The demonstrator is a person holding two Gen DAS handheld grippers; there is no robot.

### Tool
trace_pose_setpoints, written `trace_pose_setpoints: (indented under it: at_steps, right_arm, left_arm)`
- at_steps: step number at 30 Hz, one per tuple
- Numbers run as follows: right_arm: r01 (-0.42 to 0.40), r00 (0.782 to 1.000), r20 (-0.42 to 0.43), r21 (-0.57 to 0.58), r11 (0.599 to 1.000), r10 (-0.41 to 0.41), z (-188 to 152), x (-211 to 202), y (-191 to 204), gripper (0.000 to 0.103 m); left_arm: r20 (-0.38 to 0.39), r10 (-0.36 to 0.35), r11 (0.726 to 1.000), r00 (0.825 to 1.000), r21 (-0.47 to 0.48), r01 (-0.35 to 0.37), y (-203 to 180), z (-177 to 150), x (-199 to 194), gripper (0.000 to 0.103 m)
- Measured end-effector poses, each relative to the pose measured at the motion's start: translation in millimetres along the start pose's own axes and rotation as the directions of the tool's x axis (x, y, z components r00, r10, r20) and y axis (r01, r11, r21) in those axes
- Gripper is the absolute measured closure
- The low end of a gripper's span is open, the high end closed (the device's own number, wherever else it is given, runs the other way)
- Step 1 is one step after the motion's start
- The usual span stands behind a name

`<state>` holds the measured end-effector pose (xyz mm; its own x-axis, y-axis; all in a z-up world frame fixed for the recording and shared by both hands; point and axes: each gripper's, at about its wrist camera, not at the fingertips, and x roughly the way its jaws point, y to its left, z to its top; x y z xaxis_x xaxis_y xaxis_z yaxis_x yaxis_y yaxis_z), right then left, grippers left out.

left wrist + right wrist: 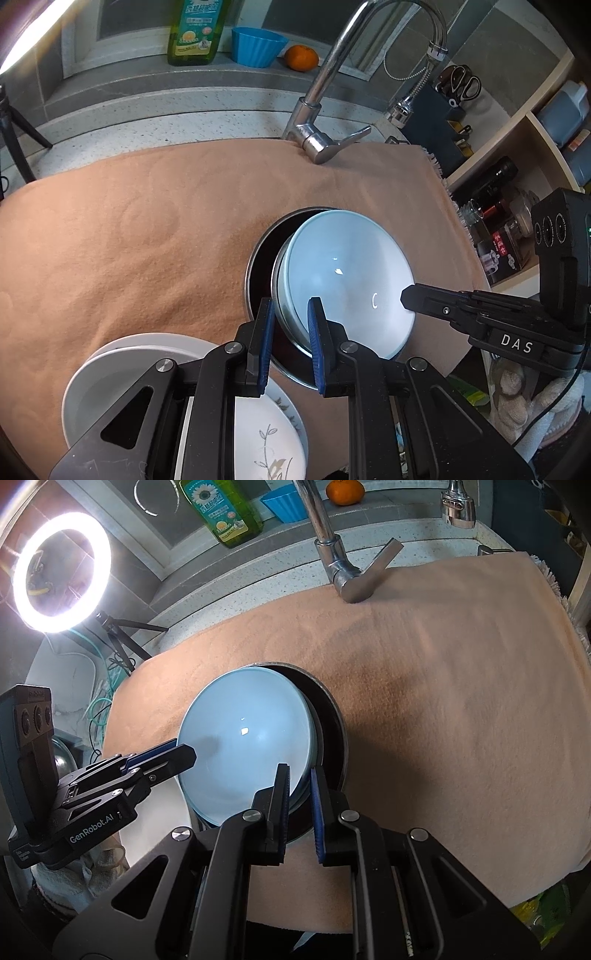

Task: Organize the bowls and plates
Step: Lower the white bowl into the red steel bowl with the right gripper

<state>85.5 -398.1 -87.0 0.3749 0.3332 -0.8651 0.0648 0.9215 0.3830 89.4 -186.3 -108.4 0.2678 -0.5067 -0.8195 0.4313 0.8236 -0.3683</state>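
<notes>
A pale blue bowl (347,273) sits tilted inside a dark metal bowl (258,266) on the tan cloth. My left gripper (290,314) straddles the near rim of both bowls, its jaws closed on the rim. My right gripper (299,786) grips the blue bowl's (243,738) opposite rim, with the metal bowl (332,731) behind it. Each gripper shows in the other's view, the right gripper (406,295) at the bowl's right edge, the left gripper (188,751) at its left edge. A stack of white plates (110,380), the top one with a leaf pattern (273,443), lies under my left gripper.
A chrome faucet (321,122) stands behind the cloth (129,229). On the sill are a green detergent bottle (194,33), a blue cup (256,46) and an orange (301,57). Shelves with jars (517,206) stand to the right. A ring light (61,570) on a tripod is at left.
</notes>
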Motion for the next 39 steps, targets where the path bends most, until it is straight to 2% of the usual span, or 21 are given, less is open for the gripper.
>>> trace_pose_setpoints:
  at_steps: [14,25,39]
  right_arm:
    - [-0.046,0.998,0.053,0.043,0.998,0.044,-2,-19,-8,0.091]
    - [-0.061,0.997,0.062,0.140,0.988,0.052,-5,-17,-37,0.090]
    - [-0.068,0.997,0.033,0.160,0.985,0.063,-3,2,-45,0.090]
  left_arm:
    - [0.038,-0.003,0.999,0.999,-0.054,0.005,27,4,-20,0.087]
    - [0.008,-0.024,0.995,1.000,-0.096,0.025,40,1,-12,0.087]
    - [-0.042,-0.043,0.995,0.998,-0.089,0.039,35,4,5,0.087]
